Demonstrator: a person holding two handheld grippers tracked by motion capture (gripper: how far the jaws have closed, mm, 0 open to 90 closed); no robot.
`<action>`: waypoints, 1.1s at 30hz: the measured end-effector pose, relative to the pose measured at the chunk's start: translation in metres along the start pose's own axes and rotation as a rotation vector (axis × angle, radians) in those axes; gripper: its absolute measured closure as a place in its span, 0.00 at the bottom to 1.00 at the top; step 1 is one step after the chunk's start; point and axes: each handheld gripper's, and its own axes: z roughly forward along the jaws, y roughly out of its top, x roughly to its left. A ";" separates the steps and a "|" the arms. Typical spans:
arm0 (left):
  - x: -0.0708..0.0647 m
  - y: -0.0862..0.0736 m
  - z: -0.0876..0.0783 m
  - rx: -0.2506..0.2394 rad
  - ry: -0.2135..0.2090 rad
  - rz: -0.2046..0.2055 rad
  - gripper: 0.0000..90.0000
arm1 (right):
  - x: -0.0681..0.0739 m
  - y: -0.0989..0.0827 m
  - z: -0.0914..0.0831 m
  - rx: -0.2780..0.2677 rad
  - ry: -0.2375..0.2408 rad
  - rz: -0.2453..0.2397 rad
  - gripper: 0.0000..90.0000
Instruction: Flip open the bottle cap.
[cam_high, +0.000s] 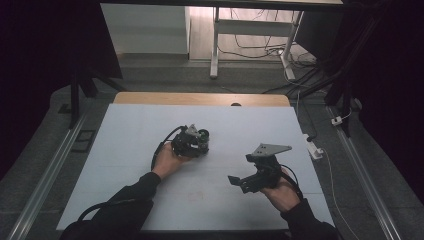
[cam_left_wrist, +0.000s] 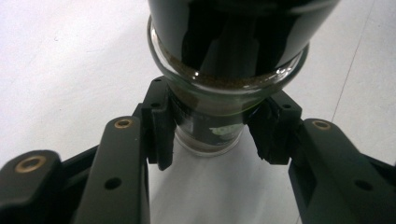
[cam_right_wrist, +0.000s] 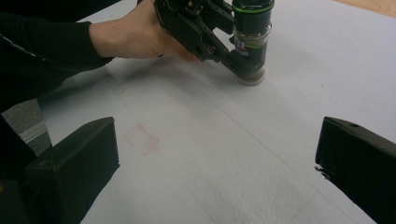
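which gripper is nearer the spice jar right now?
Left. The left gripper has its jaws clamped on the spice jar, which stands on the table. The right gripper is well off to the side, jaws open, nothing between them.

White table sheet (cam_high: 150, 200) with faint red marks (cam_right_wrist: 142, 137).

Both grippers black. Left gripper (cam_high: 200, 141): brass-coloured screw heads on the jaw arms, black cable looping lower left of frame. Right gripper (cam_high: 240, 181): grey three-cornered plate (cam_high: 270, 149) on top, black cable at rear. Black long sleeves (cam_high: 131, 196) on both forearms.
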 end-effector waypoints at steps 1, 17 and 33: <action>0.000 0.000 0.000 0.000 0.000 0.000 0.60 | 0.000 0.002 0.003 0.004 0.000 0.002 0.00; 0.000 0.000 0.000 0.002 0.003 -0.002 0.60 | -0.001 0.033 0.040 0.036 -0.014 -0.023 0.00; 0.000 0.000 0.000 0.005 0.002 0.000 0.60 | -0.009 0.046 0.079 0.050 -0.034 -0.024 0.00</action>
